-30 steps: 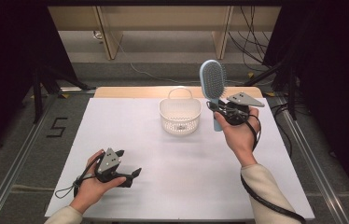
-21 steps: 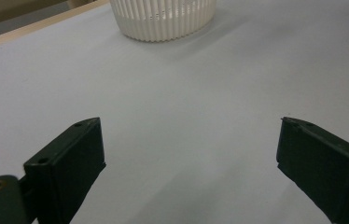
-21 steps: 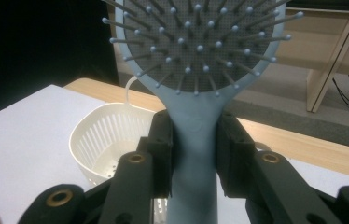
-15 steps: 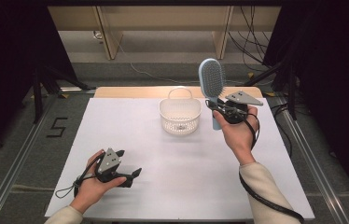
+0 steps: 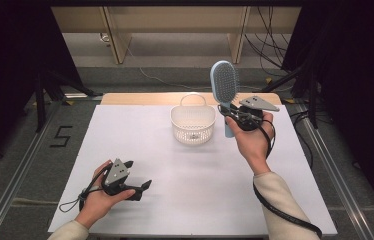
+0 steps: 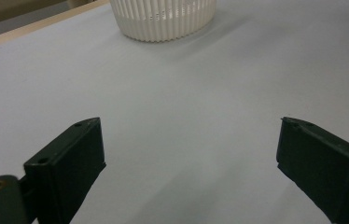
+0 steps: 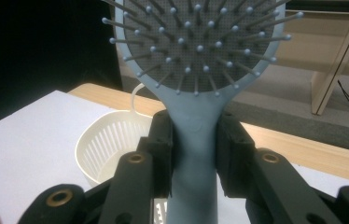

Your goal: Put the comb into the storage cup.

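A light blue hairbrush (image 5: pixel 225 85) stands upright in the air just right of a white slatted basket (image 5: pixel 193 124) at the back middle of the white table. My right gripper (image 5: pixel 226 113) is shut on the brush's handle (image 7: pixel 195 149), bristle head (image 7: pixel 199 42) up, with the basket (image 7: pixel 112 144) below and to the left. My left gripper (image 5: pixel 137 175) rests on the table at the front left, jaws wide open with nothing between them. In the left gripper view the basket (image 6: pixel 163 18) stands well ahead of that gripper (image 6: pixel 189 140).
The white table cover (image 5: pixel 195 195) spreads between the two hands. A wooden strip (image 5: pixel 145 98) runs along the table's back edge, with wooden furniture legs (image 5: pixel 116 35) and loose cables (image 5: pixel 270 40) on the floor behind. Black curtains close both sides.
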### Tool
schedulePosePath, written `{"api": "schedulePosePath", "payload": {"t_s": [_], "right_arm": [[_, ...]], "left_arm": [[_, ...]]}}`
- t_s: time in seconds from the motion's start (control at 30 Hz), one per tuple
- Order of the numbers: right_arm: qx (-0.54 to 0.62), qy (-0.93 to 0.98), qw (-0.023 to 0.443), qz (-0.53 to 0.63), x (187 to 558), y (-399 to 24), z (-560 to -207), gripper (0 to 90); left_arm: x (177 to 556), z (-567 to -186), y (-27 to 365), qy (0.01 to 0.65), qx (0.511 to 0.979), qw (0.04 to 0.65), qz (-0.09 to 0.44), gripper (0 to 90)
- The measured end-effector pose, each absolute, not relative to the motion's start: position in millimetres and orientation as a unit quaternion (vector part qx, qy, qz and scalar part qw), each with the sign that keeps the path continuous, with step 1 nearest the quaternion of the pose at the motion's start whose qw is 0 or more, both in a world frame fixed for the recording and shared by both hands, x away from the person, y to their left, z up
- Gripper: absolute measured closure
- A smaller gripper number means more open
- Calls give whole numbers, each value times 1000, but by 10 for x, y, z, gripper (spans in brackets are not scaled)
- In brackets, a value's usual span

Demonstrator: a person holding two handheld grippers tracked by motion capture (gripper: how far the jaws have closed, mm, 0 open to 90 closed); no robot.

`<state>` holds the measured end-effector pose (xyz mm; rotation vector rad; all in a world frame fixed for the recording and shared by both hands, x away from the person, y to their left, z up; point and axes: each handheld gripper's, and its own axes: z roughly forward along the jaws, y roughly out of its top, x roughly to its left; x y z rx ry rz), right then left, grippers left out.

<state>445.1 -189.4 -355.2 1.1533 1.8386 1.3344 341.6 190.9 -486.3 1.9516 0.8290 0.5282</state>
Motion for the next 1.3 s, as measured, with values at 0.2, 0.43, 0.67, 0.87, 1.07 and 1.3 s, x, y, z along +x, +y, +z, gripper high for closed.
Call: {"api": "schedulePosePath", "payload": {"t_s": [0.2, 0.43, 0.67, 0.87, 1.07, 1.3], "right_arm": [[434, 689, 292, 502, 4477, -1867, -3554, 703], [434, 688, 290, 504, 4501, -1836, -3537, 703], [437, 686, 288, 505, 4534, -1813, -3532, 703], [439, 685, 287, 506, 4561, -1795, -3538, 703], [438, 684, 286, 508, 4580, -1767, -3526, 703], [439, 684, 284, 509, 4617, -1735, -3507, 703]], "left_arm": [[3416, -4862, 1910, 337, 792, 460, 215, 72], [3416, -4861, 1909, 337, 793, 461, 215, 72], [3415, -4860, 1908, 337, 792, 461, 214, 72], [3417, -4860, 1908, 337, 792, 461, 215, 72], [3416, -4858, 1910, 337, 792, 462, 215, 72], [3417, -4859, 1912, 337, 792, 462, 214, 72]]}}
